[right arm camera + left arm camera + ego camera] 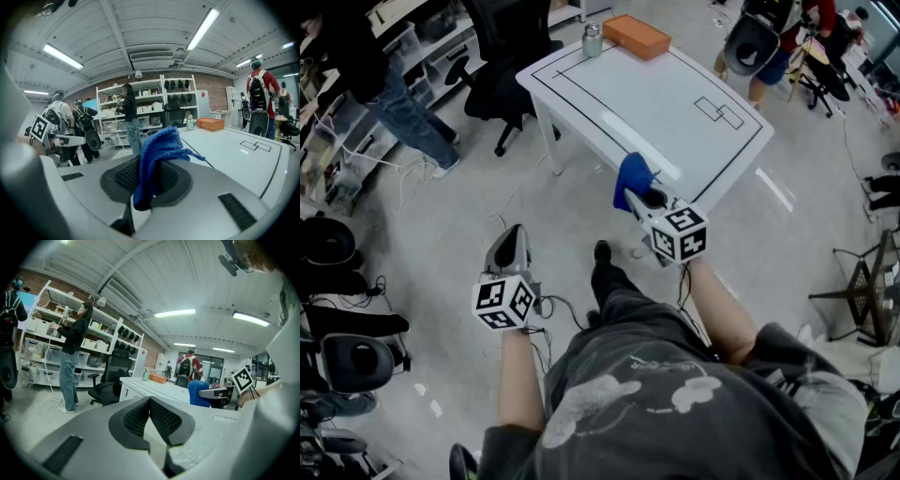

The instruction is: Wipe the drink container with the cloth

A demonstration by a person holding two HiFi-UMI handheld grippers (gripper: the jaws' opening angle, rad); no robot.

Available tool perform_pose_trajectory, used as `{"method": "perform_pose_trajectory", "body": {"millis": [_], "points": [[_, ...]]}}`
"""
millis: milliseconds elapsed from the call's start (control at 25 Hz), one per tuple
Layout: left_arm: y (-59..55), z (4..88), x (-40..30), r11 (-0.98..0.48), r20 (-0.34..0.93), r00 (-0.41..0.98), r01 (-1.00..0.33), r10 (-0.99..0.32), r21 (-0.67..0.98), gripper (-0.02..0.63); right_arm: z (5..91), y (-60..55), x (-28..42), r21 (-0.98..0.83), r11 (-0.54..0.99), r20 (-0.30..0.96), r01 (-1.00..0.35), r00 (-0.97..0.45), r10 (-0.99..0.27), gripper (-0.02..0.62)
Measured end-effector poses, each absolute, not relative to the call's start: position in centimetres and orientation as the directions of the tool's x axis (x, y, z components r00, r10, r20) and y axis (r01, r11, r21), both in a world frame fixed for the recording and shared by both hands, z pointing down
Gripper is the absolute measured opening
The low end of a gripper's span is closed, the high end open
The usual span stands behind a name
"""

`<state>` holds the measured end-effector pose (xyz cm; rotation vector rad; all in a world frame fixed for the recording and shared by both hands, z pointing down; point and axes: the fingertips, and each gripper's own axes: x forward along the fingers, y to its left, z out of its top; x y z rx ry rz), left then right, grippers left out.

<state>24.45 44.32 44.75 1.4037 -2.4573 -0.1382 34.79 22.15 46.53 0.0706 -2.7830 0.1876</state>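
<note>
Closest up is the person's grey shirt (647, 403), with both bare forearms sticking out ahead of it. The left forearm (517, 384) runs pretty much straight forward, and the left tool (512, 240) at its end tips a little downward over the floor. Its jaws are pressed together with nothing between them.

The right forearm (724, 309) reaches further out and angles inward. The right tool (639, 194) also dips a bit, and its nose is just at the near edge of the white bench (675, 103). Its jaws are clamped on the blue cloth (157, 150), which bunches up above them and hangs out below.

The drink container (592, 40), a small metal bottle, stands upright well ahead of the right tool, at the far end of the bench. It's just beside an orange box (636, 36) and well apart from the cloth.
</note>
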Motion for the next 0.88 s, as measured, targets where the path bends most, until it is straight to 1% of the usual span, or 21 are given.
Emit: {"method": "perform_pose_trajectory", "body": {"millis": [280, 520, 720, 880], "points": [[43.8, 45.6, 24.1, 0.520, 0.216, -0.477, -0.819, -0.852, 0.243, 0.003, 47.7, 21.6, 34.1, -0.122, 0.990, 0.363, -0.066, -0.932, -0.017, 0.043], [43.7, 45.9, 22.2, 0.535, 0.218, -0.492, -0.806, -0.843, 0.251, 0.003, 48.2, 21.5, 31.9, -0.123, 0.991, 0.368, -0.045, -0.930, 0.004, 0.043], [42.7, 46.6, 19.0, 0.547, 0.234, -0.498, -0.797, -0.835, 0.255, 0.003, 48.4, 19.8, 28.7, -0.110, 0.993, 0.354, -0.039, -0.935, 0.002, 0.043], [40.3, 46.8, 14.7, 0.553, 0.244, -0.501, -0.793, -0.831, 0.257, 0.003, 48.4, 16.6, 24.8, -0.108, 0.993, 0.348, -0.053, -0.937, -0.012, 0.043]]}}
